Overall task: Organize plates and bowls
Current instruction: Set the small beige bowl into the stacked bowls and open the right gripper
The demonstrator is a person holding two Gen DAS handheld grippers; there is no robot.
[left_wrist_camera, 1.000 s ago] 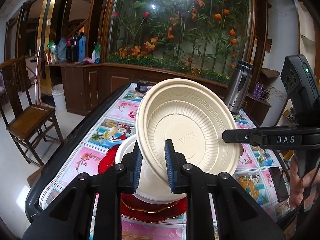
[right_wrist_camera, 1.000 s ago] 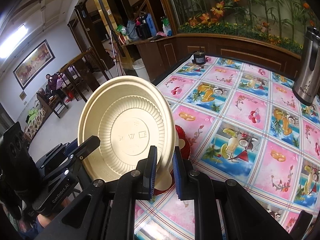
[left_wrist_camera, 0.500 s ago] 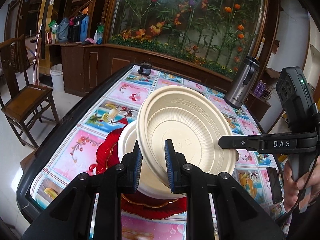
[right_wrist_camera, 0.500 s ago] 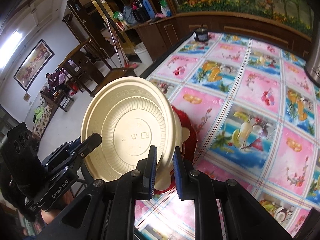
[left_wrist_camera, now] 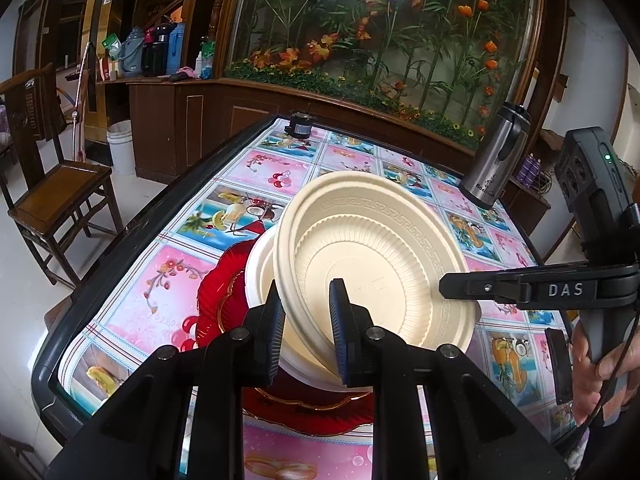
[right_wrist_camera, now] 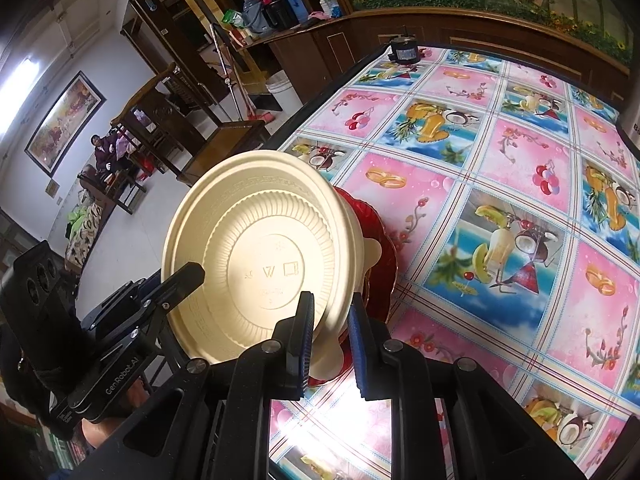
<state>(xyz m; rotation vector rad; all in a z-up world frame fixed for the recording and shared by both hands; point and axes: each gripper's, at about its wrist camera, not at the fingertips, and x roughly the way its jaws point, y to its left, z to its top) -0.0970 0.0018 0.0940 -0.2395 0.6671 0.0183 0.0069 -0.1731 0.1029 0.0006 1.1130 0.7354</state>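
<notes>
Left gripper (left_wrist_camera: 306, 314) points down and forward, jaws drawn close, its blue pads (left_wrist_camera: 276, 328) pinching a thin rim between them. Right gripper (right_wrist_camera: 328, 340) tilts more steeply down — its jaws have just been opening a touch, the same rim between the pads (right_wrist_camera: 306, 340), the gap on the right side now visible. A hand (left_wrist_camera: 600, 372) wraps the right gripper's handle at the frame edge — fingers curled round it.
</notes>
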